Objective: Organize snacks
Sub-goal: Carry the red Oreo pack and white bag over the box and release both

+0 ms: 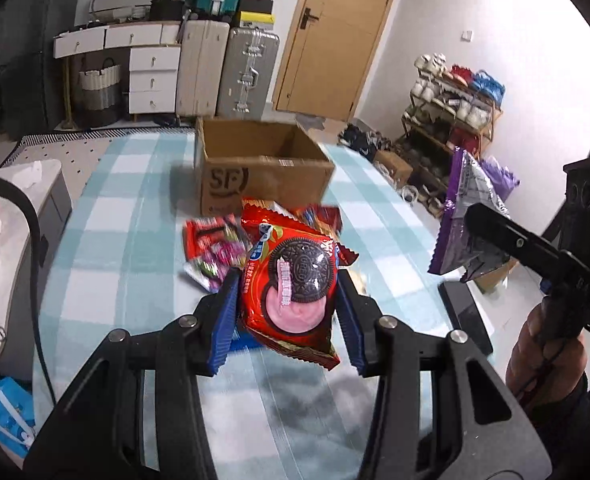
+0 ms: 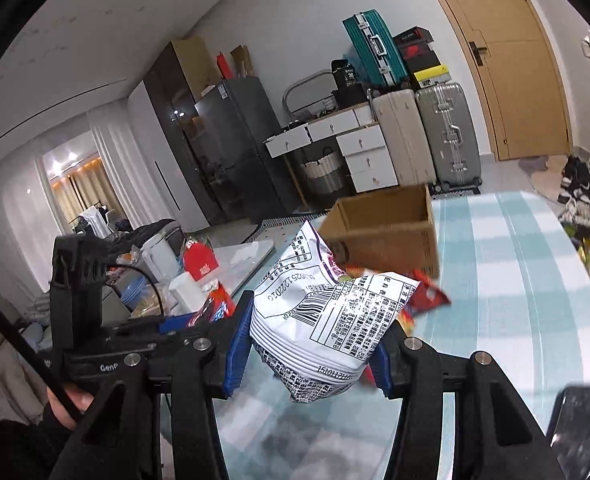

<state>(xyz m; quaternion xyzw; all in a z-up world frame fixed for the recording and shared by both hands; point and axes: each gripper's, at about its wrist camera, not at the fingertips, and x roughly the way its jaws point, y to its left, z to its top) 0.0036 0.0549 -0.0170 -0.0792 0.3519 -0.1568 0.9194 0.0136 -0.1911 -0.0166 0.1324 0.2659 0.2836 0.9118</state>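
Note:
My left gripper (image 1: 289, 300) is shut on a red Oreo packet (image 1: 295, 292) and holds it above the checked table (image 1: 135, 240). My right gripper (image 2: 315, 340) is shut on a purple and white snack bag (image 2: 327, 324), printed back facing the camera; the bag also shows in the left wrist view (image 1: 467, 216), lifted at the right. An open cardboard box (image 1: 263, 168) stands further back on the table and also shows in the right wrist view (image 2: 387, 228). A pile of red snack packets (image 1: 219, 248) lies on the table between the box and my left gripper.
A black flat object (image 1: 467, 320) lies at the table's right edge. A grey side table (image 1: 35, 196) stands to the left. Suitcases (image 1: 247, 72), white drawers (image 1: 151, 76) and a wooden door (image 1: 335, 36) line the far wall. A shoe rack (image 1: 451, 120) stands at the right.

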